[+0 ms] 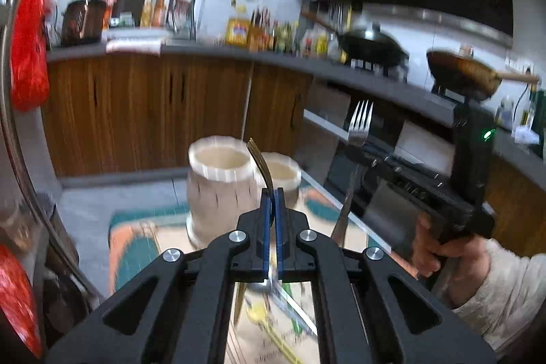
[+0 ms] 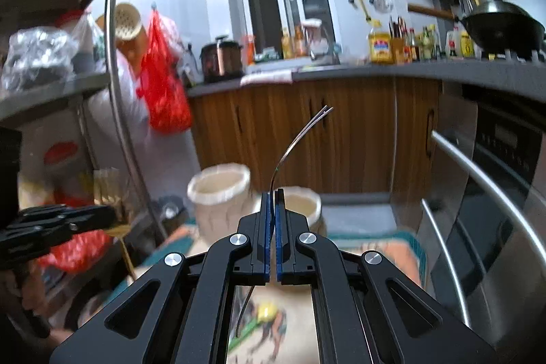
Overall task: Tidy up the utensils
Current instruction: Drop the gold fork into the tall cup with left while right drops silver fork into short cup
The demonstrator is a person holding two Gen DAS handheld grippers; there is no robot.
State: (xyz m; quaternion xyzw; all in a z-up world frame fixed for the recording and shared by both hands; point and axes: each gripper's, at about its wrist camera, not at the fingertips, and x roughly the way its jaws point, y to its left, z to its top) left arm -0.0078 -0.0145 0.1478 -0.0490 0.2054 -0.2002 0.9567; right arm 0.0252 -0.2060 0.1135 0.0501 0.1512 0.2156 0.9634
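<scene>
I see cool, fairly dim indoor light in both wrist views, with glare on the oven front (image 2: 484, 193). Motion blur smears the two beige pots (image 1: 220, 183) and the patterned mat (image 2: 273, 323). Fisheye bending darkens the edges; the light perhaps comes from overhead.

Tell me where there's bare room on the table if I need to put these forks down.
The patterned table is bare right of the two pale holders, toward the oven. The near strip under the right gripper also looks open, though blurred. Left is crowded: the left gripper and shelf clutter.
</scene>
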